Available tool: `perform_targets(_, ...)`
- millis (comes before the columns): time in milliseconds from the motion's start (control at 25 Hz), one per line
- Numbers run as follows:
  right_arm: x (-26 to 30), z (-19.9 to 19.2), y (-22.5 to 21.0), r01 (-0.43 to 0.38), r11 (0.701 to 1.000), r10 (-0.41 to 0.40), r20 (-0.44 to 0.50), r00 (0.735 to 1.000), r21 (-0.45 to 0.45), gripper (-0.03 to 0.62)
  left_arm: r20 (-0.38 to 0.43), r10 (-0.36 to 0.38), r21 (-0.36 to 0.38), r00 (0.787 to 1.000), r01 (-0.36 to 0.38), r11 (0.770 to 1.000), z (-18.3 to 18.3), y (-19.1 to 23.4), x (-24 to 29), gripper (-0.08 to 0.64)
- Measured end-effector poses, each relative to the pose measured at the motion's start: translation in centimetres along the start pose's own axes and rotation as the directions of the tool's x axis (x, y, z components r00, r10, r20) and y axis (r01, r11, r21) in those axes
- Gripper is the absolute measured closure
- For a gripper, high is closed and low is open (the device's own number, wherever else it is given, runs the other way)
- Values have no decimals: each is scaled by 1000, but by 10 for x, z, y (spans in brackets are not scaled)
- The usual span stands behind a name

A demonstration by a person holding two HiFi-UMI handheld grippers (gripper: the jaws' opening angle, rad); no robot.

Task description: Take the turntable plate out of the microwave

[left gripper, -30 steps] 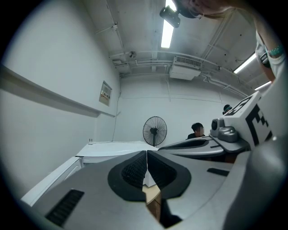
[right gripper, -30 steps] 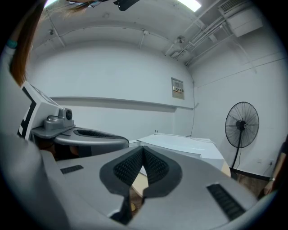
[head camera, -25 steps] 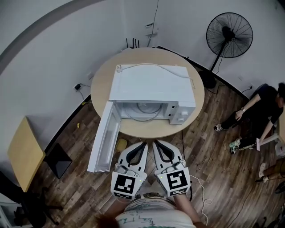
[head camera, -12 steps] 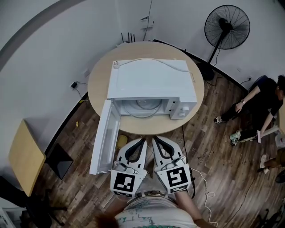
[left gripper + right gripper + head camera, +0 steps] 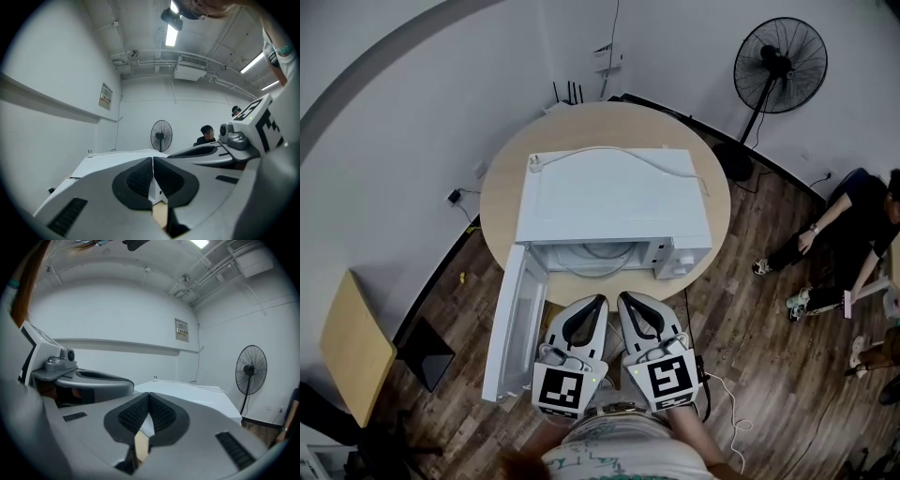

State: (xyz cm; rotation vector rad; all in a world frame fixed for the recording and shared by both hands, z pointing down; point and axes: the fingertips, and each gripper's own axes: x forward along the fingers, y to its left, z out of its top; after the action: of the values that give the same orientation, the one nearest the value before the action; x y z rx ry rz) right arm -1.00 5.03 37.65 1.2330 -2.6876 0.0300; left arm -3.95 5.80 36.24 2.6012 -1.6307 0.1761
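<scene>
Casing of microwave (image 5: 614,192): white, smooth, semi-gloss, prob. painted metal. Turntable plate (image 5: 598,264) inside looks like clear glass. Table (image 5: 502,187) top: pale wood-look, matt, smooth. Floor (image 5: 769,328): dark wood planks w/ visible grain. Left gripper (image 5: 601,301) & right gripper (image 5: 624,298): grey matt plastic shells; pads (image 5: 137,178) black, finely ribbed, rubber-like. Fan (image 5: 780,66): black wire guard.

Seemingly no legible text, even wall notice (image 5: 106,97).

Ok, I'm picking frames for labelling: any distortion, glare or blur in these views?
Head view: sharp, evenly lit, fisheye bends the walls; the microwave cavity is shaded. Left gripper view: round black vignette, the ceiling lamp glares, the left tongs look soft up close. Right gripper view: same vignette.
</scene>
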Motion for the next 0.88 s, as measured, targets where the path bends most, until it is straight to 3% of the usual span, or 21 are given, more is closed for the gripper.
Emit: perform_targets(880,84,21,-83,-140,990,141,10,990,-26,601,20,109,-46,994,-108,993,22,44,108,543)
